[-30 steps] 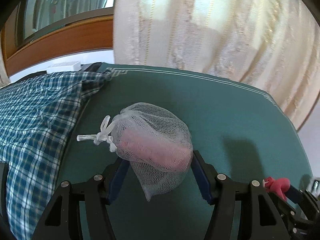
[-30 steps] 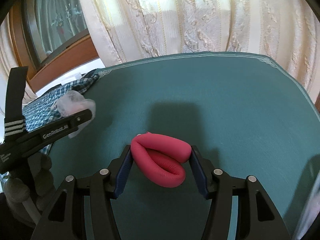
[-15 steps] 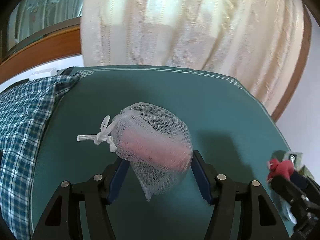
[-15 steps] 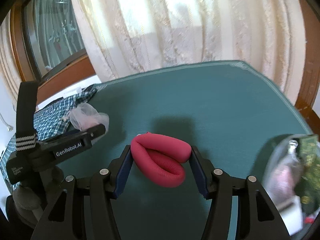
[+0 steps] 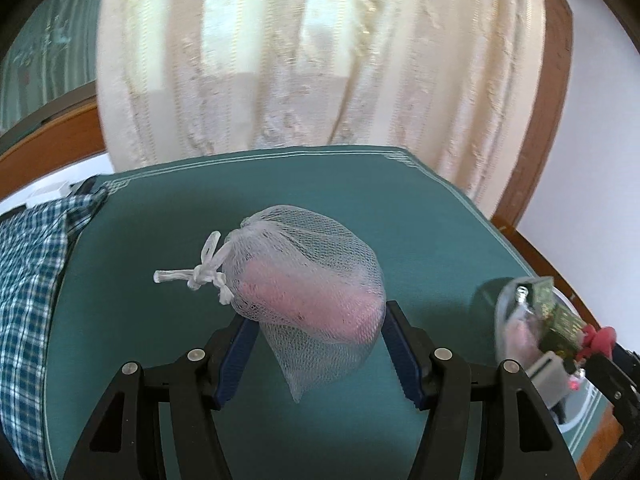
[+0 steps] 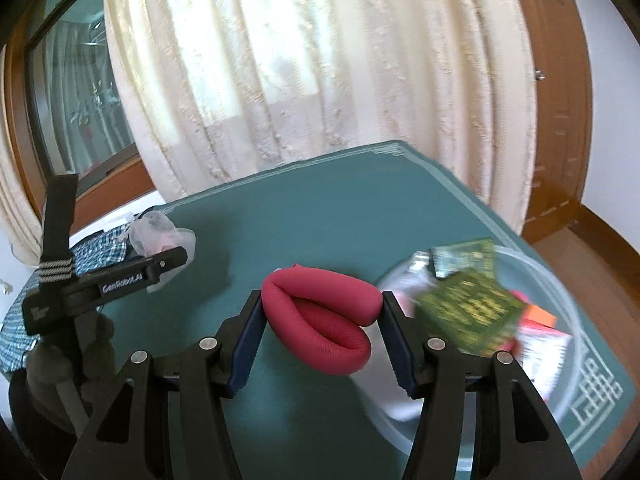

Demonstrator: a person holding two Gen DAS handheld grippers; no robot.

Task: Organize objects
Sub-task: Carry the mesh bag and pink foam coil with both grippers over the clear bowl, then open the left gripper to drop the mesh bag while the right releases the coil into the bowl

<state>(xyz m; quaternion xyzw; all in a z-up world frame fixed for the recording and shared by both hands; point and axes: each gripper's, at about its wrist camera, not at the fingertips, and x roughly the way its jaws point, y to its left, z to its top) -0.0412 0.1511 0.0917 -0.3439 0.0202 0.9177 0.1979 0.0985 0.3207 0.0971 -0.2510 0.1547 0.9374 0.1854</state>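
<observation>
mesh pouch [image 5: 308, 276]: clamped in the left tool [image 5: 316, 344], held clear above the green counter [image 5: 280, 184]. white open netting, knotted drawstring, soft pink lump inside; loose tail hanging below the pads.

red padded loop [image 6: 320, 312]: clamped in the right tool [image 6: 320, 336], also off the counter. smooth leather-like tube, folded double, springy in appearance.

clear bin [image 6: 560, 280]: at the right edge of the counter, just beside the right tool. rounded translucent plastic, holding a green patterned box [image 6: 472, 312] and other packets, blurred.

risks, judged: the netting tail may snag on the bin rim; the folded loop may spring open on release and bounce out; both tools converging on the bin could collide. checked cloth [image 5: 28, 280] lies at the left.
</observation>
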